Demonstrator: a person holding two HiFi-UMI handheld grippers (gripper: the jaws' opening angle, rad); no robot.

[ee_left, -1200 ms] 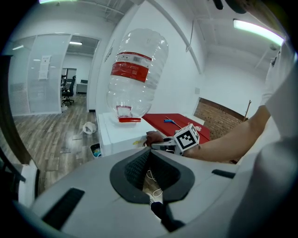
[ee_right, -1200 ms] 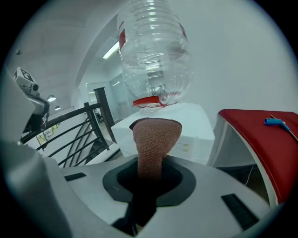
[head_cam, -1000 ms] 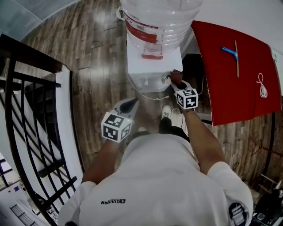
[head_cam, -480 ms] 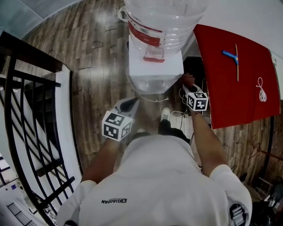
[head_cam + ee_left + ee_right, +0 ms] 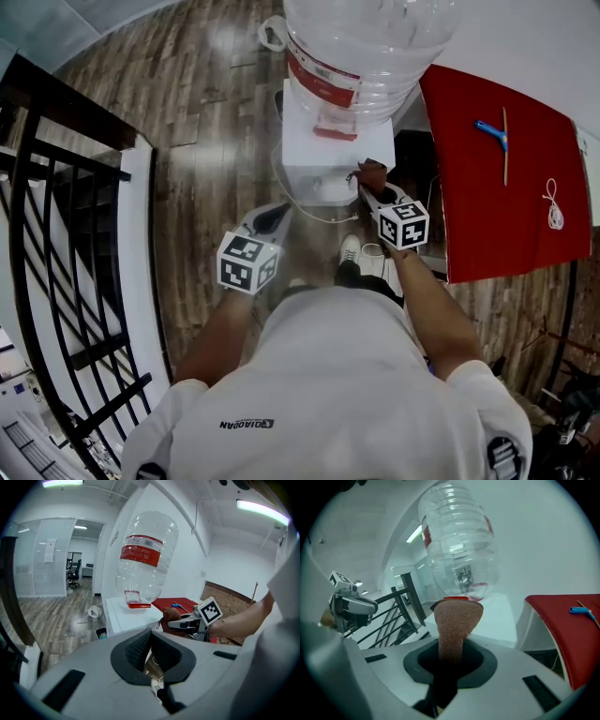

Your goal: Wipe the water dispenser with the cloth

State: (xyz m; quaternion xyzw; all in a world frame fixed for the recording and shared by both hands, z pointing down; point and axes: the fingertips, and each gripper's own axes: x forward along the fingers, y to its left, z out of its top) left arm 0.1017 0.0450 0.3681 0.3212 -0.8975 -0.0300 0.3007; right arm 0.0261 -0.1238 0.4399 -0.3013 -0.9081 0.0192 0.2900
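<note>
pinches brown cloth (image 5: 457, 620) in right gripper (image 5: 367, 187) at corner of water dispenser (image 5: 319, 155), under bottle (image 5: 366, 47); holds left gripper (image 5: 279, 211) pressed together, empty; red table (image 5: 506, 178) alongside.

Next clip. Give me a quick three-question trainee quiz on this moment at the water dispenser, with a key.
1. Multiple choice: what do the right tongs grip? A) a brown cloth B) a sponge C) a spray bottle
2. True or false: the left tongs are pressed against the water dispenser.
3. Fill in: the blue tool lies on the ____ surface beside the dispenser.
Key: 1 A; 2 false, they hang short of it, shut and empty; 3 red.
</note>
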